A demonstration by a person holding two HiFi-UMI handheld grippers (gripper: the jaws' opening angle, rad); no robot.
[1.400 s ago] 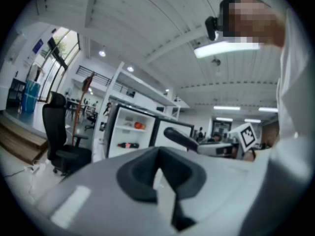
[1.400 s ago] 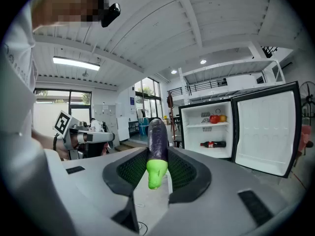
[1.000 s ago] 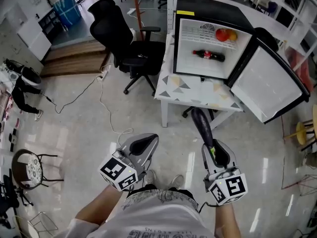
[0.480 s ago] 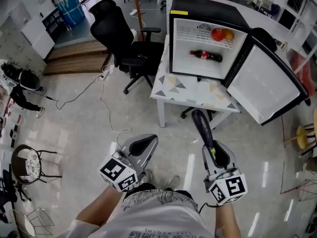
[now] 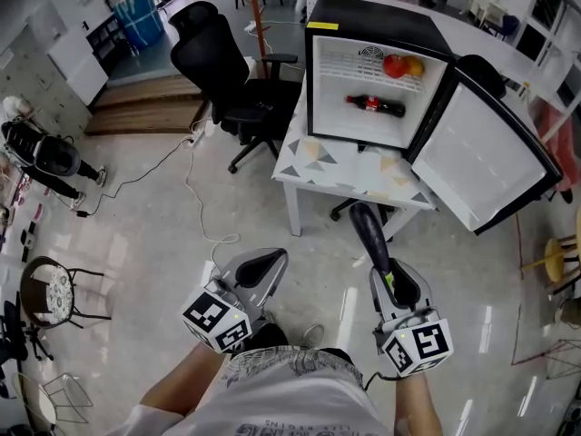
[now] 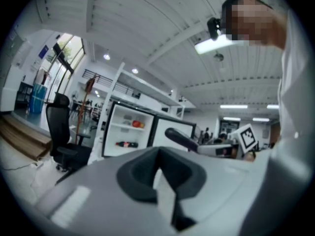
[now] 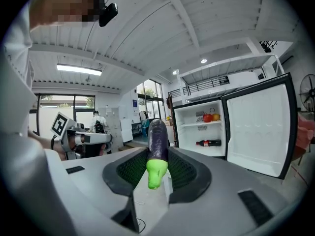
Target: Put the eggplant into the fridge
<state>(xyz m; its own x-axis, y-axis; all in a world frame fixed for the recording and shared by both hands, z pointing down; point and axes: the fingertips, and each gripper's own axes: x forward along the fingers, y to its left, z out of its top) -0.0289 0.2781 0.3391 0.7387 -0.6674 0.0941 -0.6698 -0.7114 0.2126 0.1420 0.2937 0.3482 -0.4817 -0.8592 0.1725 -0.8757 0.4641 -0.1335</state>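
Observation:
A dark purple eggplant with a green stem end sticks out forward from my right gripper, whose jaws are shut on its stem end. My left gripper hangs beside it at the left, shut with nothing in it. Ahead, a small black fridge stands on a low white table with its door swung wide to the right. Inside lie a cola bottle and red and orange fruit on the upper shelf. Both grippers are still well short of the table, over the floor.
Black office chairs stand left of the table, and a cable trails across the shiny floor. A small round stool is at the far left. The open fridge door overhangs the floor right of the table. A yellow stool stands at the right edge.
The fridge and table have drifted a little left and nearer in the head view as both grippers are carried toward them. The eggplant stays gripped the same way.

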